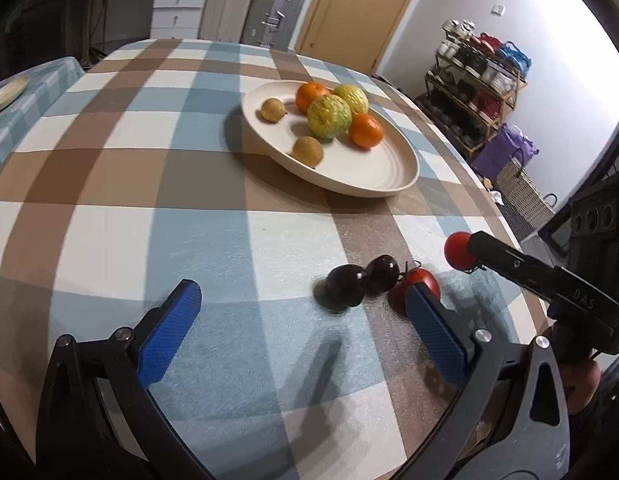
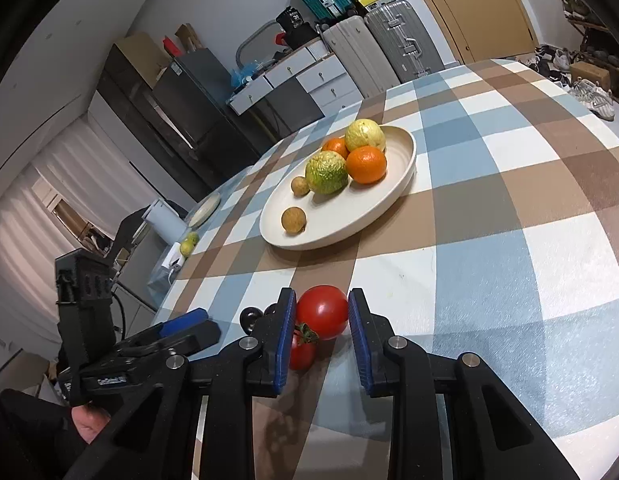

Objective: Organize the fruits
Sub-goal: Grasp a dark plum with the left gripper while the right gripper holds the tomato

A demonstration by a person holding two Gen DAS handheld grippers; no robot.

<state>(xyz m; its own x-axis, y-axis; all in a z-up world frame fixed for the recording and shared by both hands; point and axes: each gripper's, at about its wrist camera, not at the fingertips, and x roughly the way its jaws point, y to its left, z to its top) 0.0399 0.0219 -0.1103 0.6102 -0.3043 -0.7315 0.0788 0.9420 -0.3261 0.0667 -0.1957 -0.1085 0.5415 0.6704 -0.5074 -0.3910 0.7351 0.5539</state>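
A cream plate on the checked tablecloth holds two oranges, two yellow-green citrus fruits and two small brown fruits. Near me lie two dark plums and a red tomato. My left gripper is open and empty, just short of the plums. My right gripper is shut on a second red tomato and holds it above the cloth; it shows in the left wrist view. The other tomato lies below it.
The table edge curves along the right, with a shoe rack and baskets beyond. Another plate sits on a side table at the far left. Suitcases and drawers stand behind the table.
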